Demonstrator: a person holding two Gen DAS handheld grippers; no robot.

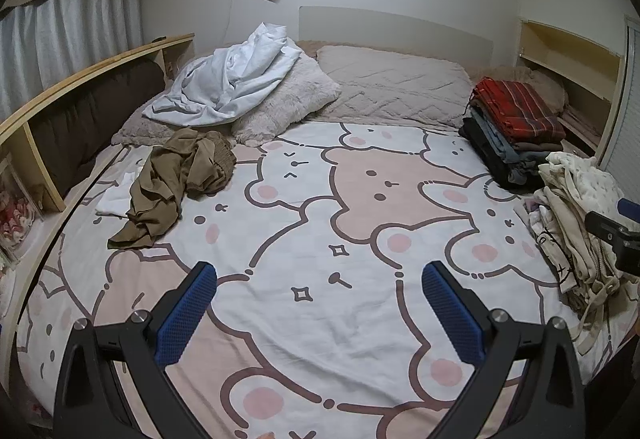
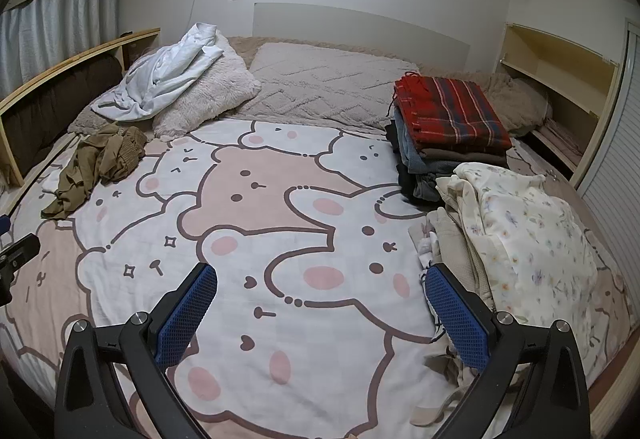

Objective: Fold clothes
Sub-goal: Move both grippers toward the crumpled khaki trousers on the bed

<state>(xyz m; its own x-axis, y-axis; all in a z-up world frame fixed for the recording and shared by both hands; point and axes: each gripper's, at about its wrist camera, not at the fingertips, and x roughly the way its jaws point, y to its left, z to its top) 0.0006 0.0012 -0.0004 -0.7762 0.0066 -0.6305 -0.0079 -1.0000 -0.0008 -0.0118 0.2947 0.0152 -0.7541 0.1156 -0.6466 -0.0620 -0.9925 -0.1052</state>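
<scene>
A crumpled olive-brown garment lies unfolded at the bed's left side, also in the right wrist view. A crumpled white garment lies on the pillows, also in the right wrist view. A folded stack topped by red plaid stands at the right. A stack of cream and floral clothes lies in front of it. My left gripper is open and empty above the bedspread. My right gripper is open and empty, its right finger beside the cream stack.
The bed has a cartoon bear bedspread. Pillows lie at the head. A wooden shelf runs along the left, another shelf stands at the right. A small white cloth lies beside the olive garment.
</scene>
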